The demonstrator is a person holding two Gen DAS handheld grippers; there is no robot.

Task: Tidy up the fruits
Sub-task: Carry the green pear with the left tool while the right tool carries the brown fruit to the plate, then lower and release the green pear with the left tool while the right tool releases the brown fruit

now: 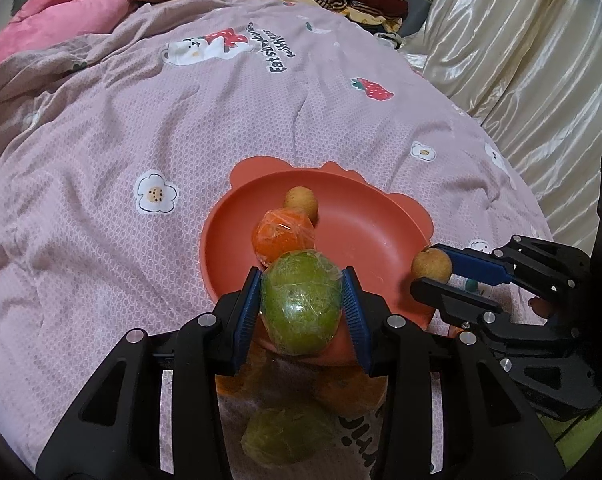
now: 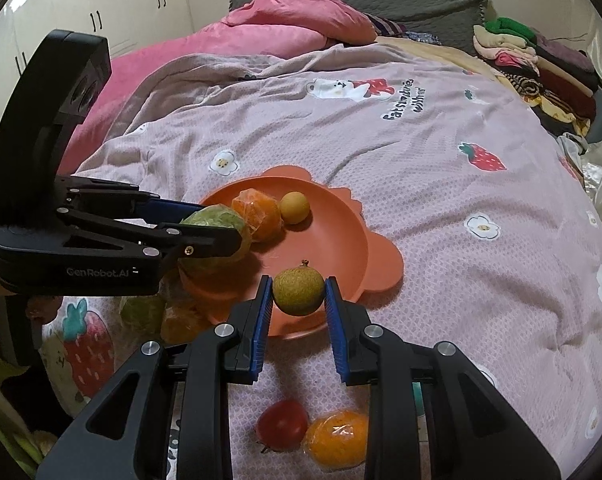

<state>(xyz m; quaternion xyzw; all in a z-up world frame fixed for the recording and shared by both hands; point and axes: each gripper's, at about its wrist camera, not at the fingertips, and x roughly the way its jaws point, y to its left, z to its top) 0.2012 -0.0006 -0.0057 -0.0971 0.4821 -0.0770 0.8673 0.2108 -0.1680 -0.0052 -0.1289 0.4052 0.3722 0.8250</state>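
Two fruits are already lying inside the orange plate on the bed: a wrapped orange and a small tan round fruit just beyond it. The left hand-held gripper is clamping a wrapped green fruit over the plate's near rim, while the right hand-held gripper is gripping a brownish round fruit above that rim. A red fruit and another wrapped orange fruit are still waiting on the bedspread nearer than the plate, so roughly half seems to be remaining

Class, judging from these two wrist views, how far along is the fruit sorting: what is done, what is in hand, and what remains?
Done: a wrapped orange and a small yellow fruit lie in the orange plate. In hand: the left gripper holds a wrapped green fruit over the plate's edge; the right gripper holds a small brownish fruit. Left: a red fruit and another wrapped orange on the bedspread.
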